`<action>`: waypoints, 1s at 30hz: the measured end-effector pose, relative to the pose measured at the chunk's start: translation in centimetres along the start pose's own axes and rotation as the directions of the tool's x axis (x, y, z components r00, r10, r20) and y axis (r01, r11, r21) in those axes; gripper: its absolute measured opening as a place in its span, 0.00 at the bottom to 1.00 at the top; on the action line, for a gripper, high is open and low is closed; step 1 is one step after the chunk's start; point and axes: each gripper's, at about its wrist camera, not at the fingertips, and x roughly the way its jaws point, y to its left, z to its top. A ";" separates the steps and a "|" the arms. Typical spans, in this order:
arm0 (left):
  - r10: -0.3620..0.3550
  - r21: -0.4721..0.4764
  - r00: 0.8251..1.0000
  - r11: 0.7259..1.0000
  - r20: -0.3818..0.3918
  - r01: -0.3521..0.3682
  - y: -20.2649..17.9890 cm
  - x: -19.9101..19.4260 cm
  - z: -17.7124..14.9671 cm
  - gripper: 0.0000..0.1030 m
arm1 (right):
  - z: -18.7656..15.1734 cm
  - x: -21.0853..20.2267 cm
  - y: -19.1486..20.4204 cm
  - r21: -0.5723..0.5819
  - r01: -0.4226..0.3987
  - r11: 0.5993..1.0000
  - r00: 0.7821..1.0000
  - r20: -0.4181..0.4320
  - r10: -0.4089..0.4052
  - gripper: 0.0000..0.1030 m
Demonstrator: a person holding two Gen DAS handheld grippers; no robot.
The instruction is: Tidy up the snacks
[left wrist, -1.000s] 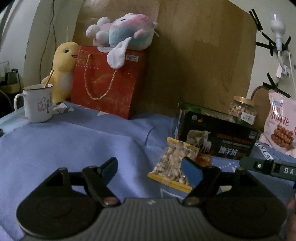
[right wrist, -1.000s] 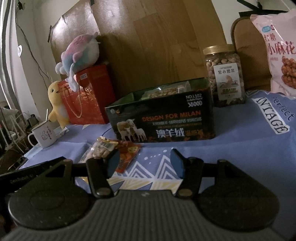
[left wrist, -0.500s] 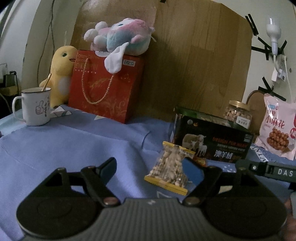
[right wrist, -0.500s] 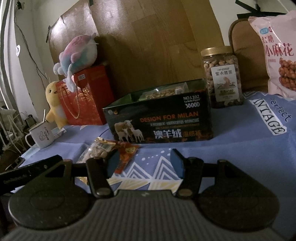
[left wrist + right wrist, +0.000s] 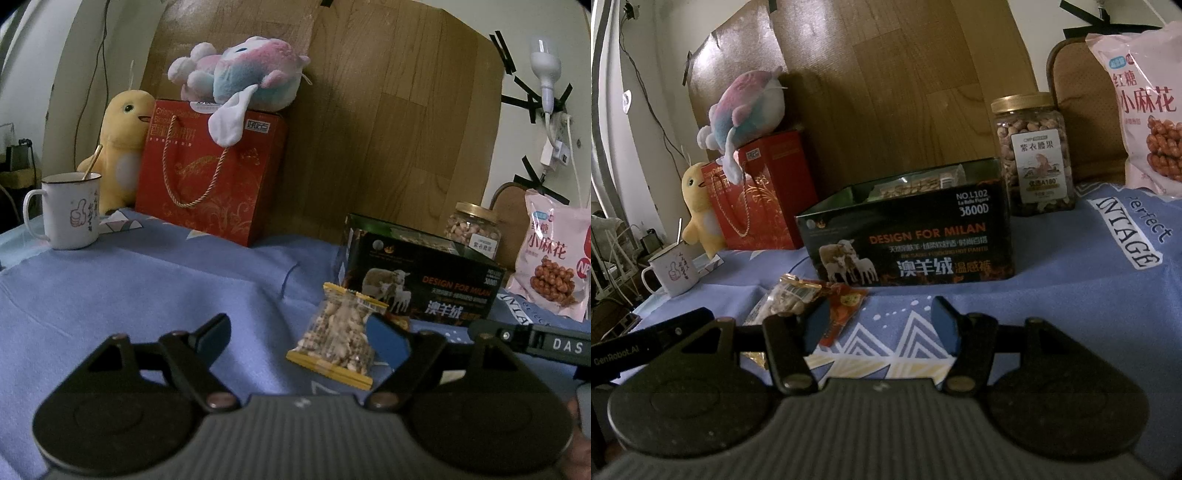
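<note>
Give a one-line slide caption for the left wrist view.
Open left gripper facing a clear nut packet lying on blue cloth before the black box.

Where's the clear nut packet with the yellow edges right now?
The nut packet lies on the blue cloth just before the dark open box, at that box's left front corner, beside a red packet.

Snacks on blue cloth (image 5: 155,288)

Pink snack bag (image 5: 1145,110) cut by right edge; red packet (image 5: 842,310) partly behind tongs finger (image 5: 816,321).
</note>
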 end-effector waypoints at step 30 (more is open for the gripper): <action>-0.071 -0.045 0.997 0.997 -0.036 0.069 0.9 0.2 0.1 0.80 | -0.3 0.9 1.2 -0.076 -0.041 0.996 0.995 -0.092 0.034 0.66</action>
